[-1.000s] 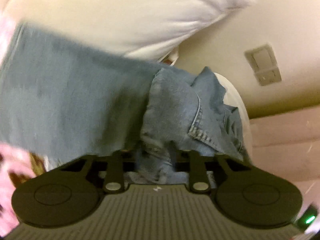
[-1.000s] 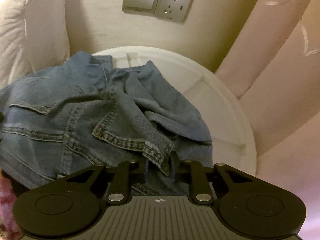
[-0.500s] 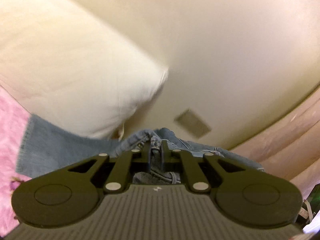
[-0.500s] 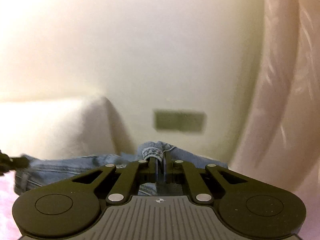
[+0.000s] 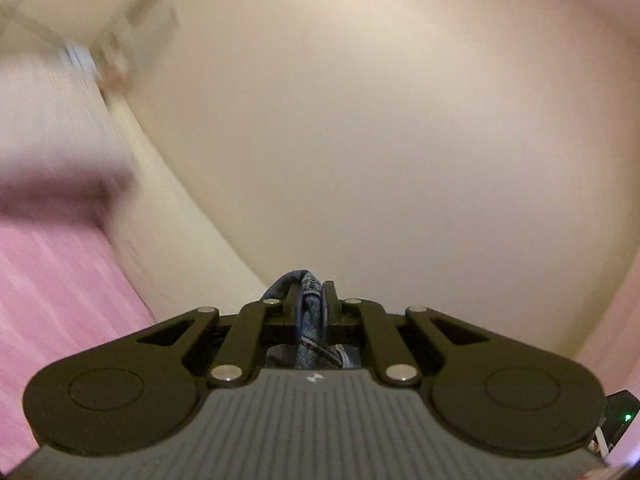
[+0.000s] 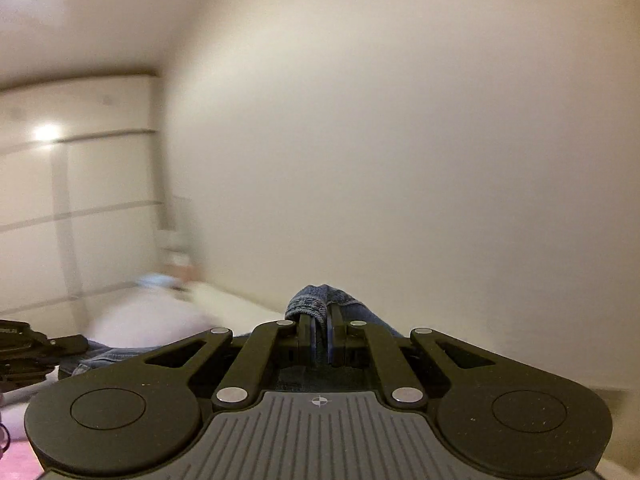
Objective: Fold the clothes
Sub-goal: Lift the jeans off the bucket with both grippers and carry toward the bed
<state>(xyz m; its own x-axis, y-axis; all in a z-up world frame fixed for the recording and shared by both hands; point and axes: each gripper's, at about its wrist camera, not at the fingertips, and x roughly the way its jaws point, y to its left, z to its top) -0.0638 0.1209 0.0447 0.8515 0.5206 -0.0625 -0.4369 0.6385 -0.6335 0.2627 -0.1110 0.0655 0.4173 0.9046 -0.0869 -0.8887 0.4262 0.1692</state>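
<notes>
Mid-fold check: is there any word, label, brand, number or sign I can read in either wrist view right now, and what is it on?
No readable text in either view.
Left gripper body: a small white mark, no letters.
Right gripper body: a small crosshair mark, no letters.
Denim garment: no tag or label showing.
Wall: blurred and bare.

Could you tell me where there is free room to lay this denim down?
The pink bedspread, bordered by the cream wall, looks bare, though blurred. Ahead of both grippers is open air up to that wall. It is crowded between the left gripper and right gripper, where the denim they clamp stretches across.
</notes>
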